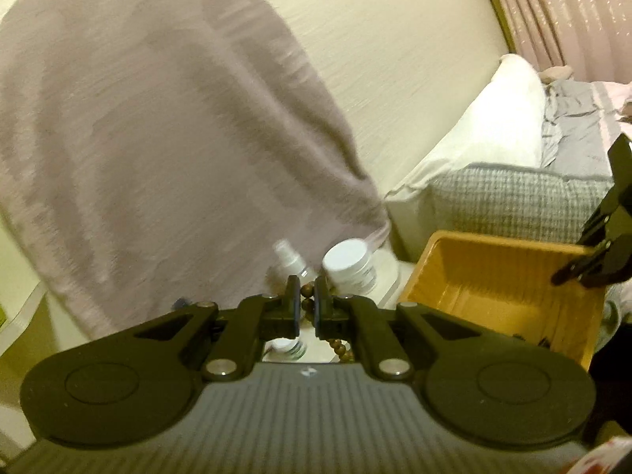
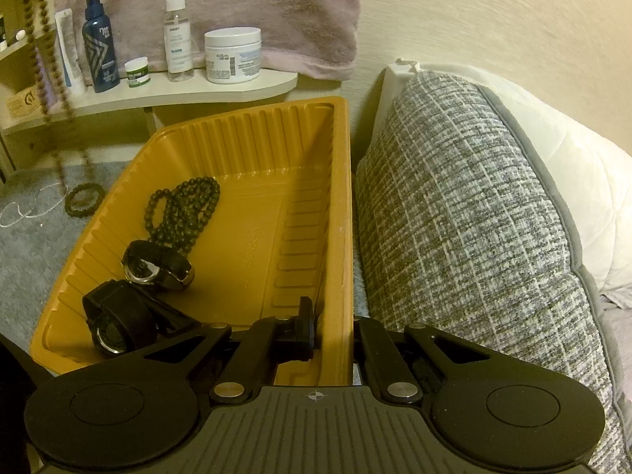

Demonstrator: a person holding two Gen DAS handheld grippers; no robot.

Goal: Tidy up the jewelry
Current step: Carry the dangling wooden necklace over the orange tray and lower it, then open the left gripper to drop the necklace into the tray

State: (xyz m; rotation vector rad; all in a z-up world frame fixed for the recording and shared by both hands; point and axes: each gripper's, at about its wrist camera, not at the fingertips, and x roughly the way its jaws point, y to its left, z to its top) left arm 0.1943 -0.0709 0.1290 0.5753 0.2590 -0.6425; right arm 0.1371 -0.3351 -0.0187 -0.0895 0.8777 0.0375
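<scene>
My left gripper [image 1: 307, 289] is shut on a brown wooden bead necklace [image 1: 308, 303], held in the air. In the right wrist view that strand [image 2: 47, 63] hangs long at the far left, down to the grey surface. My right gripper [image 2: 333, 320] is shut on the right wall of the orange ribbed tray [image 2: 339, 205], one finger [image 2: 306, 318] inside and the other hidden outside. The tray [image 1: 446, 276] holds a black bead necklace [image 2: 185, 213] and two dark watches [image 2: 158, 266] [image 2: 114, 316]. A dark bead bracelet [image 2: 83, 201] and a thin pale chain [image 2: 23, 209] lie left of the tray.
A pale shelf [image 2: 189, 93] behind the tray carries a white jar [image 2: 233, 55], a clear spray bottle [image 2: 175, 27], a dark bottle [image 2: 98, 39] and a small jar [image 2: 136, 73]. A mauve towel [image 2: 276, 12] hangs above. A grey woven cushion [image 2: 474, 205] lies right of the tray.
</scene>
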